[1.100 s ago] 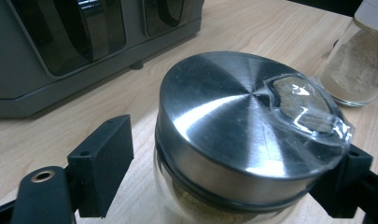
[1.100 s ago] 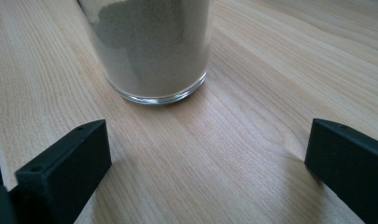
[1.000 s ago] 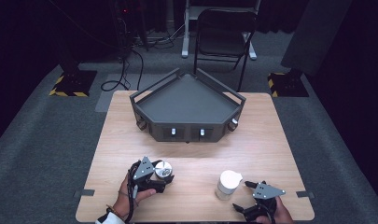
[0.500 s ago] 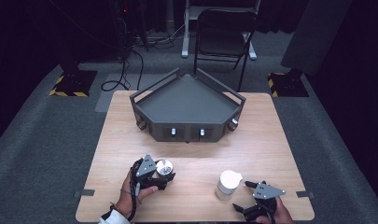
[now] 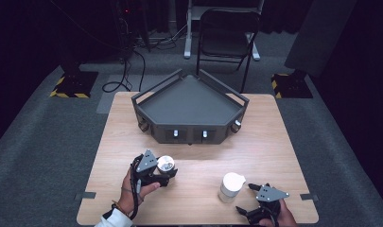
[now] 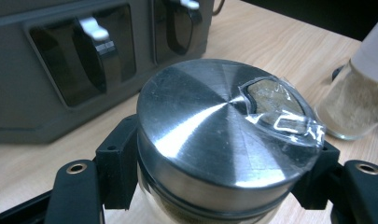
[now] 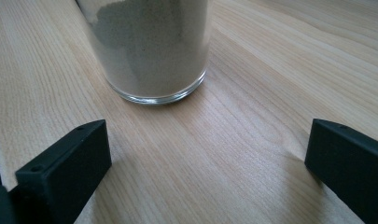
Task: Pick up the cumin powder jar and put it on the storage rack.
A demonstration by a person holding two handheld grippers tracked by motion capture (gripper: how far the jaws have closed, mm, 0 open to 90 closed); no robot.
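Note:
A glass jar with a flat brushed-metal lid (image 6: 224, 135) sits between the jaws of my left gripper (image 5: 161, 171), which is shut on it low over the table; a clear tape tab covers a hole in the lid. The same jar (image 5: 165, 164) appears at the table's front left in the high view. A second glass jar of pale powder (image 7: 149, 46) with a white top (image 5: 230, 186) stands upright on the wood just ahead of my right gripper (image 5: 248, 198), whose jaws are wide open and apart from it.
A dark grey angular tray-box (image 5: 189, 100) with small white knobs on its front panels occupies the back middle of the wooden table (image 5: 274, 142). A folding chair (image 5: 227, 28) stands behind the table.
My left gripper has shifted slightly with the metal-lidded jar in it. The right gripper and the white-topped jar stay where they were.

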